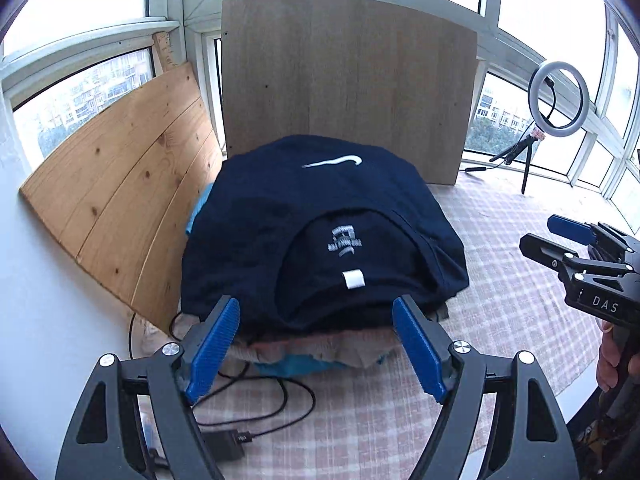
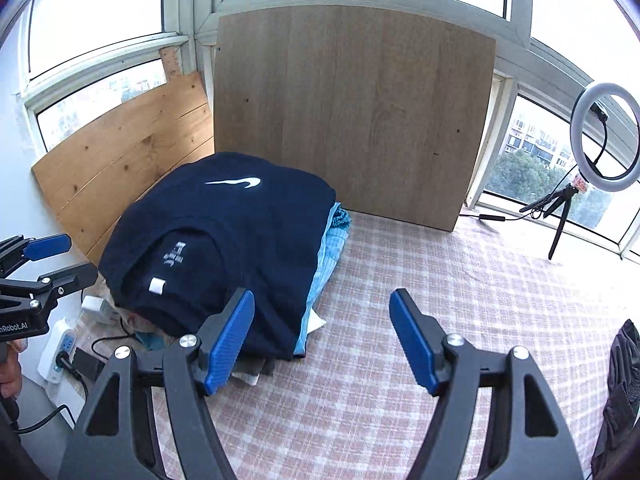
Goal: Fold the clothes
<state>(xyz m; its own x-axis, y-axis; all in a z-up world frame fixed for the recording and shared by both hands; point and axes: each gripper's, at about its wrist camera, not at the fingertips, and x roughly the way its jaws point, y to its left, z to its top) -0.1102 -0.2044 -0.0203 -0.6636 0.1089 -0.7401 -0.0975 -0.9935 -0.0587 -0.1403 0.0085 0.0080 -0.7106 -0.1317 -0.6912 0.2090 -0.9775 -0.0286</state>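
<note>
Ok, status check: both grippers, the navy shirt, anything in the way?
Left gripper open, empty. Right gripper open, empty. Navy shirt folded, topping the pile. Cables on the checked cloth by the pile.

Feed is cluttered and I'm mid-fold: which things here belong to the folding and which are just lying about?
For the job:
navy shirt
pile of clothes under it
left gripper, open
right gripper, open

Lying about:
ring light
two wooden boards
power strip
cables

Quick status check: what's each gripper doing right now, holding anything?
Left gripper: open, empty, at the near edge of the navy shirt.
Right gripper: open, empty, over the checked cloth.
</note>
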